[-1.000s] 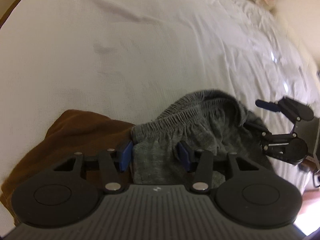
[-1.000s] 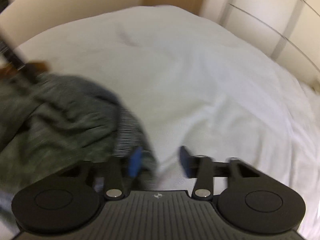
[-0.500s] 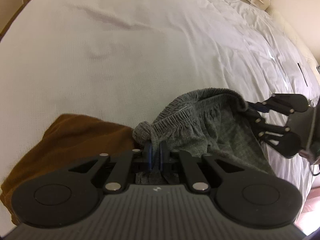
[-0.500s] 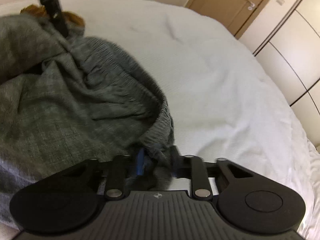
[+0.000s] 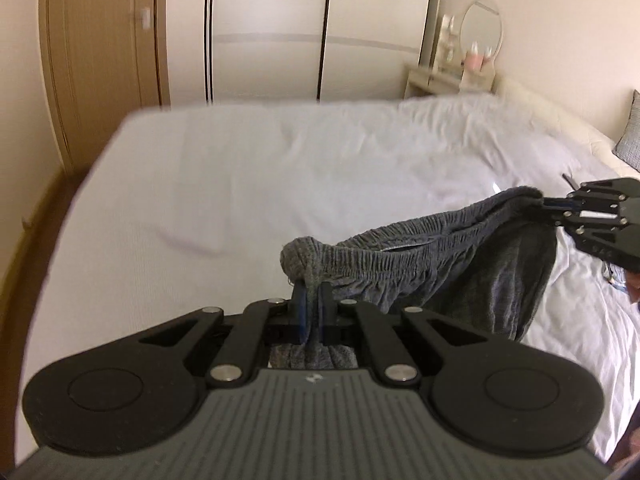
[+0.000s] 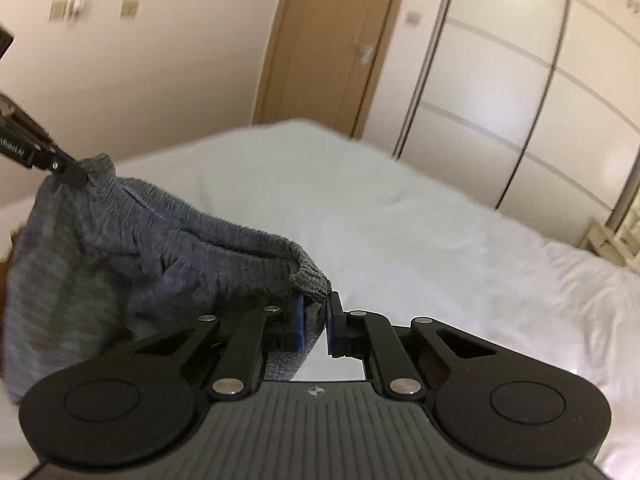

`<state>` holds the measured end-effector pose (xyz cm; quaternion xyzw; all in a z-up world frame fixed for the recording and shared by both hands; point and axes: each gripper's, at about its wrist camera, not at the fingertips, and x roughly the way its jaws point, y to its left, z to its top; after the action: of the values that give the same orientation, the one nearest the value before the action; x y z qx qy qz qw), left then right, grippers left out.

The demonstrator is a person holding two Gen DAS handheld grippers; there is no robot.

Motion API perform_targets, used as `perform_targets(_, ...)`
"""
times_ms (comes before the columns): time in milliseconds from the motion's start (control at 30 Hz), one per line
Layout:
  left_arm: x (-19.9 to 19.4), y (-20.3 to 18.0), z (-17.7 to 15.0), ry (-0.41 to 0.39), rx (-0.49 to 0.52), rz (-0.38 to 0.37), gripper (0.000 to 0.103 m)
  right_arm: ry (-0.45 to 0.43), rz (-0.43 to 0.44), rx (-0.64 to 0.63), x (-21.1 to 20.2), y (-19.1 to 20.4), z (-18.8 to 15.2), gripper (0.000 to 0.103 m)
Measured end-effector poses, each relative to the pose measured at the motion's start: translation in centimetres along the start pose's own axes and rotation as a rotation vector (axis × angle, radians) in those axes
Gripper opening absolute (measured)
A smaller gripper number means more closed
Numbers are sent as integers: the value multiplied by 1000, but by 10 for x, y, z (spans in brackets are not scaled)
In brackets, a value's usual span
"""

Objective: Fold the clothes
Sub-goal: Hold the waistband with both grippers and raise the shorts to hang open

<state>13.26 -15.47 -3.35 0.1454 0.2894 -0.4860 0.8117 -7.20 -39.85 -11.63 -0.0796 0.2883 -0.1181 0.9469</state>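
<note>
We see the left gripper (image 5: 311,304) clamped on one corner of the grey shorts (image 5: 460,264). The right gripper (image 6: 316,320) is closing its jaws on the other waistband corner. The shorts hang between them above the white bed (image 5: 260,184); wardrobe doors (image 5: 264,28) stand behind.

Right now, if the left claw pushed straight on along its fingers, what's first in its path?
Past the grey knit shorts' waistband that the left claw grips, probably the white bedsheet. Nothing else shows on that line, though depth is unclear.
</note>
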Motion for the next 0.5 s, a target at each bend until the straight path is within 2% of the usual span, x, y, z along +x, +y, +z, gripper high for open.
perform_targets(233,-73,-95,22,-132,63,32,2,-113,-26,-14,-128,-46,20,8)
perform_targets(367,-100,-136,27,-165,86,-19,2,-153,-69,-19,-199,-63,21,8)
perform_targets(500,-122,-165,23,-183,107,-104,2,-163,-161,-3,-242,-55,1,8)
